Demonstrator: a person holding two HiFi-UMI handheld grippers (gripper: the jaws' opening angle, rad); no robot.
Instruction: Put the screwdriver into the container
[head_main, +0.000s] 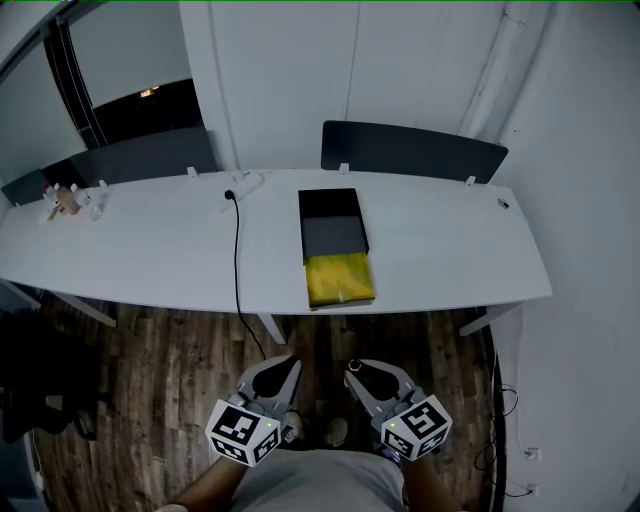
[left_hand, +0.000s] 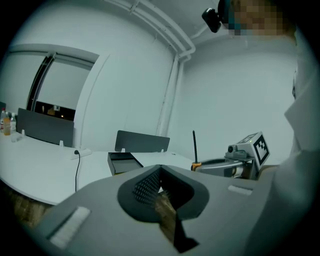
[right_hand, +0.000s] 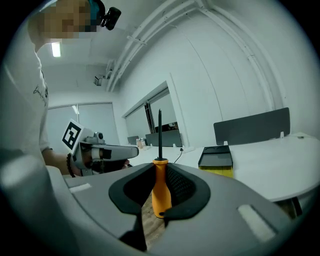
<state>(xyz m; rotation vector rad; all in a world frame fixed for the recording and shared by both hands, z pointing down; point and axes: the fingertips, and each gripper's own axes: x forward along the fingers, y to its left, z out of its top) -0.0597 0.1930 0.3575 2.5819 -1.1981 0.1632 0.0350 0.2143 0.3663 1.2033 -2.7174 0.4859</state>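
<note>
**Screwdriver** (right_hand: 161, 192): smooth, bulbous orange handle; thin dark round shaft standing upright above the jaws; the right hand-held gripper (head_main: 372, 382) is pinching the handle between its meshed pads, low by the person's body and well apart from the tabletop (head_main: 150, 250).

**Container** (head_main: 335, 238): shallow rectangular black tray, open-topped and looking empty; it is lying near the tabletop's front edge, with a yellow piece (head_main: 340, 278) touching its near end.

**Step in hand, as judged:** carrying the tool across to the tray; doing it well is likely meaning keeping the pinch firm on the slick handle, tipping the shaft down to lie along the tray's long side, and letting go low over the black part.

**Left hand-held gripper** (left_hand: 161, 192): jaws standing slightly spread and gripping nothing; only the plank floor (head_main: 150, 370) is showing through.

**Surroundings:** white matte tabletop; black cable (head_main: 238, 260) trailing over its edge; grey divider panels (head_main: 410, 148) standing behind.
</note>
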